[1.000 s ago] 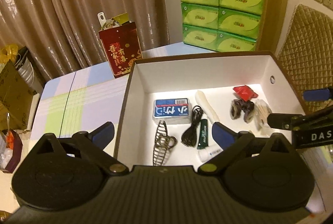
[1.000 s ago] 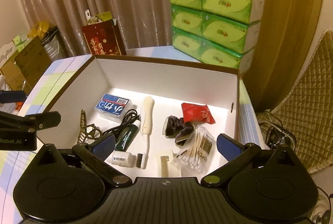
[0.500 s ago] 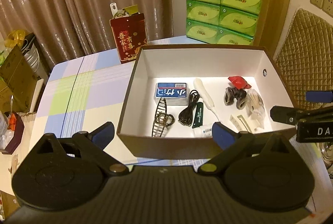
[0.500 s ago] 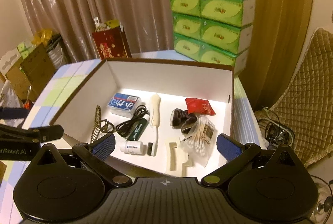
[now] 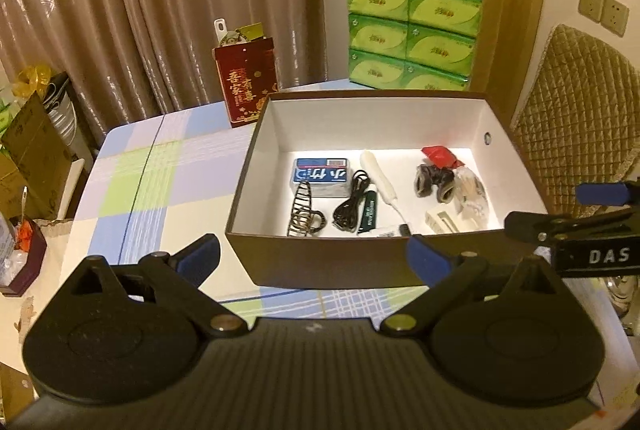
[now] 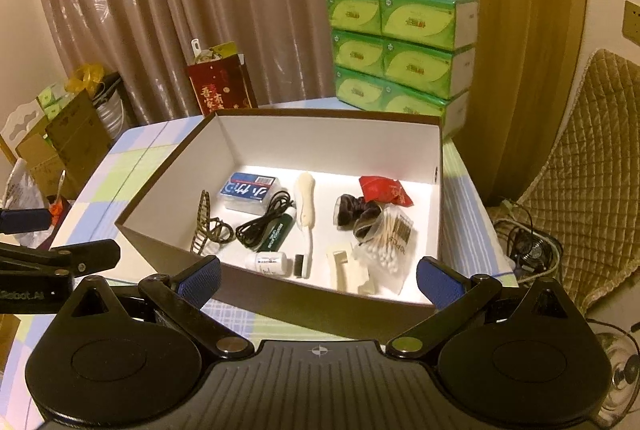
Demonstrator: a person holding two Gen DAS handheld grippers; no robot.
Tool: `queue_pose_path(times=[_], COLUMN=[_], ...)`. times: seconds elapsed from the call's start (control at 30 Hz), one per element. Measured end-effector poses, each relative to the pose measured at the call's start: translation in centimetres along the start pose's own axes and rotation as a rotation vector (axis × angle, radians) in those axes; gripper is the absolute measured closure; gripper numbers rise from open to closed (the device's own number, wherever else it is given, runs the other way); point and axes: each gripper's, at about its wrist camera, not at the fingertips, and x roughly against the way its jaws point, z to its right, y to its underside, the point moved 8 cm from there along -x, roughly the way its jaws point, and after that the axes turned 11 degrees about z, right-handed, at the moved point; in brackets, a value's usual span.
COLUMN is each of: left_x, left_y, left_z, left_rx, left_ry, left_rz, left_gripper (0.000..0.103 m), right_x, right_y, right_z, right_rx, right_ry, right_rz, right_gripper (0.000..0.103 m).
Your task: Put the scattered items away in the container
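A brown box with a white inside (image 5: 256, 134) (image 6: 168, 166) stands on the checked table. In it lie a blue tissue pack (image 5: 322, 176) (image 6: 248, 190), a hair claw (image 5: 300, 208) (image 6: 204, 218), a black cable (image 5: 350, 206) (image 6: 264, 220), a green tube (image 5: 370, 210) (image 6: 276, 234), a cream brush (image 5: 378, 176) (image 6: 306, 200), dark scrunchies (image 5: 434, 182) (image 6: 356, 210), a red packet (image 5: 440, 156) (image 6: 384, 190), cotton swabs (image 6: 390, 240) and a cream clip (image 6: 348, 270). My left gripper (image 5: 312, 258) and right gripper (image 6: 318, 276) hover open and empty before the box's near wall.
A red gift bag (image 5: 246, 82) (image 6: 222, 88) and stacked green tissue packs (image 5: 412, 30) (image 6: 400, 46) stand behind the box. A quilted chair (image 5: 580, 102) (image 6: 592, 158) is at the right. Cardboard boxes (image 5: 28, 146) sit left of the table. Cables (image 6: 524, 246) lie on the floor.
Both grippers have pulled back and up from over the box, so the whole box and more table show. Both stay open and empty.
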Motion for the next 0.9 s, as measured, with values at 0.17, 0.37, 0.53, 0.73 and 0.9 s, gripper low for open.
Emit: queue_pose_path(times=[0.17, 0.37, 0.53, 0.73, 0.9], left_x=[0.8, 1.8, 2.5, 3.2, 3.9], left_y=[0.6, 1.3, 1.9, 2.3, 2.8], left_z=[0.2, 0.2, 0.1, 0.1, 0.0], left_rx=[0.004, 0.011, 0.012, 0.012, 0.015], left_ry=[0.008, 0.012, 0.011, 0.015, 0.019], left_rz=[-0.008, -0.017, -0.025, -0.020, -0.029], left_gripper=[0.005, 0.005, 0.005, 0.004, 0.004], right_x=[0.8, 1.8, 2.6, 3.1, 4.0], right_y=[0.6, 1.2, 1.5, 1.9, 2.4], right_z=[-0.2, -0.7, -1.1, -1.4, -1.7], right_rx=[0.009, 0.014, 0.012, 0.013, 0.008], right_ry=[0.004, 0.001, 0.004, 0.007, 0.013], right_rz=[-0.001, 0.000, -0.002, -0.001, 0.002], right_gripper=[0.002, 0.002, 0.002, 0.002, 0.002])
